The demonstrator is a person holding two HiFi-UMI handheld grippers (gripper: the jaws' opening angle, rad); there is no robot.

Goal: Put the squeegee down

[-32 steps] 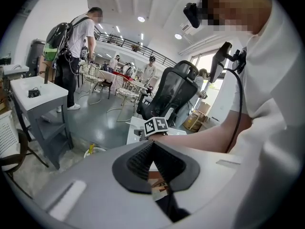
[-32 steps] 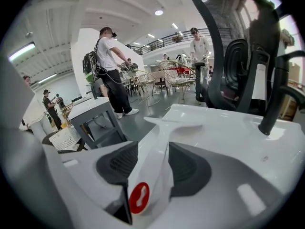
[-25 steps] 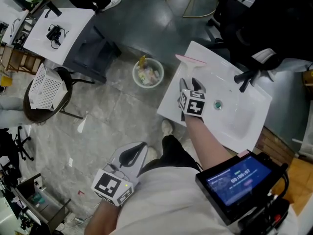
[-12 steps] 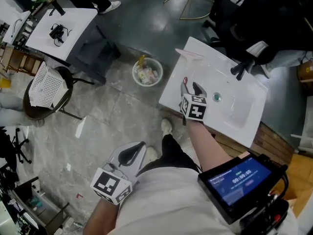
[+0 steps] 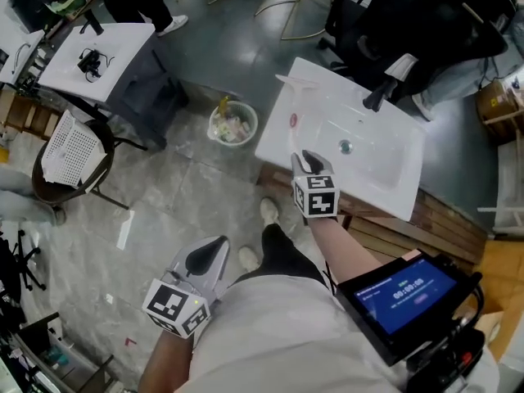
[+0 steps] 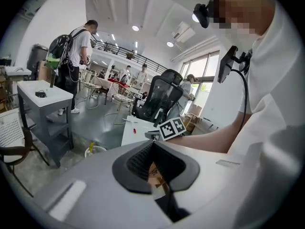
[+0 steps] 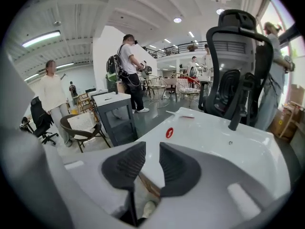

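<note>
The squeegee (image 5: 300,83) lies flat on the far left corner of the white sink top (image 5: 282,142), with nothing touching it. It also shows as a thin pale bar (image 7: 183,115) in the right gripper view. My right gripper (image 5: 309,164) hovers over the near edge of the sink, well short of the squeegee. Its jaws (image 7: 152,149) have just been closing and stand partly apart with nothing between them. My left gripper (image 5: 206,260) hangs low beside my body over the floor. In the left gripper view, that gripper (image 6: 153,144) has its pads together and empty.
A black faucet (image 5: 378,94) stands at the sink's far edge, and a red sticker (image 5: 293,120) lies on its left rim. A waste bin (image 5: 232,124) sits on the floor left of the sink. Further left are a grey side table (image 5: 98,60) and a round chair (image 5: 70,158).
My right gripper has drawn back from over the sink top to its near edge, and its jaws have narrowed. The squeegee has stayed on the far corner. The left gripper shifted slightly.
</note>
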